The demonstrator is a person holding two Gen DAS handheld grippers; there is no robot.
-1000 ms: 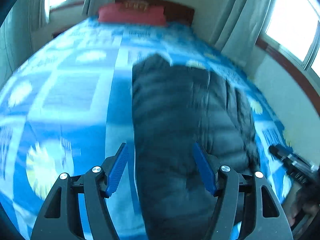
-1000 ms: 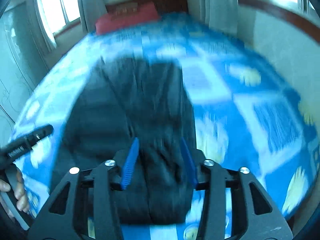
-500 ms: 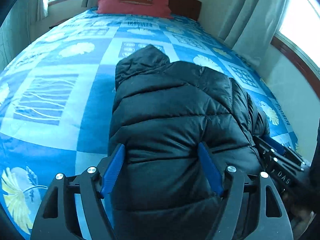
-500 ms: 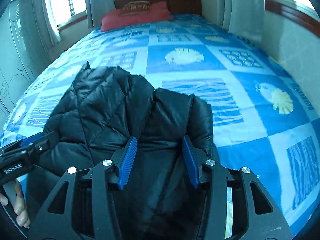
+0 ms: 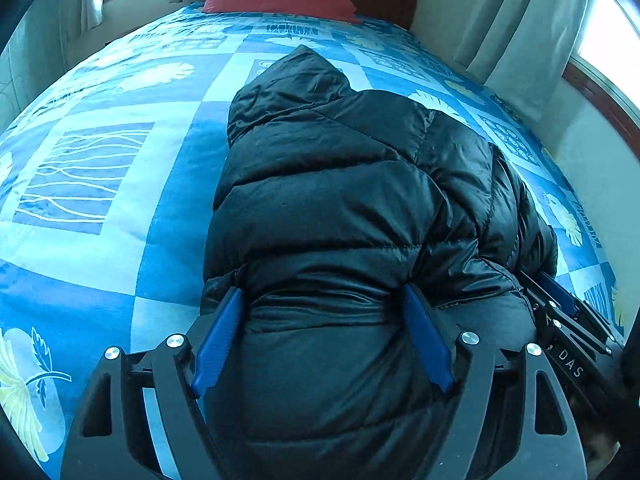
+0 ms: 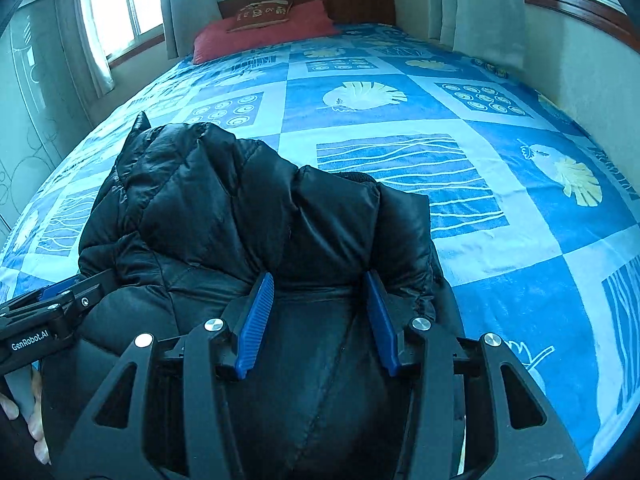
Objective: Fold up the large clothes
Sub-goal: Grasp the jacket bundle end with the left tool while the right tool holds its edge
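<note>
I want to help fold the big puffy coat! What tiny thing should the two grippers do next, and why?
Probably close both on the coat's near edge. The black puffer jacket lies on the blue bedspread, and its bottom part bulges between the spread fingers of the left hand-held gripper and the right hand-held gripper. Neither pinches it yet, so it cannot be lifted to fold.

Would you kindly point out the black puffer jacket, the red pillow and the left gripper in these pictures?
black puffer jacket (image 5: 344,200): left wrist view, on its quilted back.
red pillow (image 6: 264,38): right wrist view, on its front face.
left gripper (image 5: 324,336): left wrist view, midway between its blue fingertips.
</note>
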